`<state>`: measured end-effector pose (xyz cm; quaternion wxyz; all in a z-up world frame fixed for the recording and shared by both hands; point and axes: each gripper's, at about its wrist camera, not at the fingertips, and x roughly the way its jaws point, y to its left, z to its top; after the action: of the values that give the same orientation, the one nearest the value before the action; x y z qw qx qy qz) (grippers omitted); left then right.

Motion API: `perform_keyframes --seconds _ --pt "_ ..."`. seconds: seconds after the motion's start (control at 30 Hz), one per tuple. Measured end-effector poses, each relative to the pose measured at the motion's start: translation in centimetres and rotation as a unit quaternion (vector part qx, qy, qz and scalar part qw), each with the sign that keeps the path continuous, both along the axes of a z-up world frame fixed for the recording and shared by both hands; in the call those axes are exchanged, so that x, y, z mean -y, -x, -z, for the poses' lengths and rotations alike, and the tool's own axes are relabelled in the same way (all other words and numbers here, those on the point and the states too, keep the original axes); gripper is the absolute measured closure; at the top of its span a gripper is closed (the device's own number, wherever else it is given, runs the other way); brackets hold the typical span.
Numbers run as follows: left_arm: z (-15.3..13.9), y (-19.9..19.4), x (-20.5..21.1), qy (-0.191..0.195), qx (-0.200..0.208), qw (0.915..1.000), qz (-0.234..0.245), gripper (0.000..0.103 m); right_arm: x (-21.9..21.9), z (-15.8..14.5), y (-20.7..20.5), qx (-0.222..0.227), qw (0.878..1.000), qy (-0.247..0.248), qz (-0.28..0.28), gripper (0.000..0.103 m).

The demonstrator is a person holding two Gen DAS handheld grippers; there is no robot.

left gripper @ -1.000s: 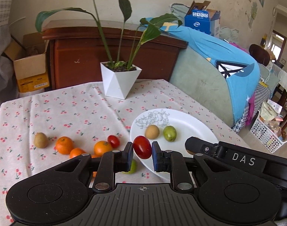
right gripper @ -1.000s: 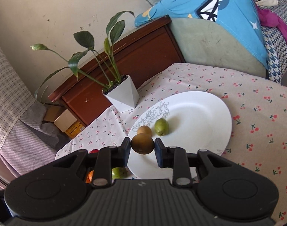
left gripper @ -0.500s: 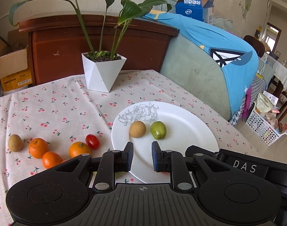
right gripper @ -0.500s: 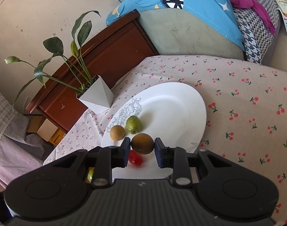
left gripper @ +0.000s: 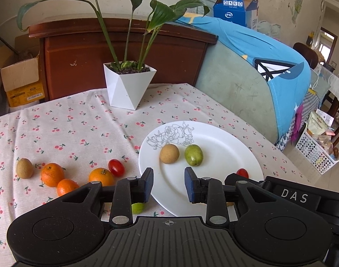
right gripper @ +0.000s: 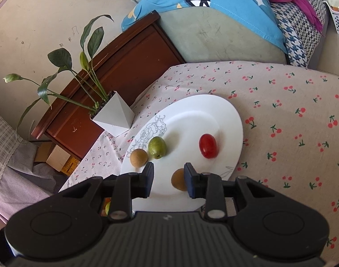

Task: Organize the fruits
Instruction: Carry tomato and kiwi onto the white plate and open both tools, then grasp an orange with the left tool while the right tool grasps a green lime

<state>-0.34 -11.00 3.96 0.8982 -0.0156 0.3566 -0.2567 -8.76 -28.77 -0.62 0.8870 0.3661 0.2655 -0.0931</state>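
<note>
Both tongs are opening: the left tongs [left gripper: 168, 184] empty over the white plate [left gripper: 225, 151] – the right tongs [right gripper: 168, 181] part-spread, a brown fruit [right gripper: 178, 179] resting on the plate against the right pad.
</note>
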Motion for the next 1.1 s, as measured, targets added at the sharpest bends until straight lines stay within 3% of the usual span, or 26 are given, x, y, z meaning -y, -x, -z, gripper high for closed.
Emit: perform_keyframes --seconds 0.1,0.4,1.1 --pt "-0.4 0.2 -0.7 0.002 -0.001 1.0 -0.008 0.065 0.0 -0.1 0.0 0.006 1.0 -0.002 -0.002 0.071" --pt "-2.0 0.9 -3.5 0.003 0.005 0.9992 -0.039 0.058 -0.3 -0.7 0.5 0.012 1.0 0.007 -0.008 0.071" --pt "-0.8 2.0 -12.0 -0.015 -0.033 0.9906 -0.132 0.058 -6.1 -1.1 0.9 0.006 0.992 0.065 -0.112 0.071"
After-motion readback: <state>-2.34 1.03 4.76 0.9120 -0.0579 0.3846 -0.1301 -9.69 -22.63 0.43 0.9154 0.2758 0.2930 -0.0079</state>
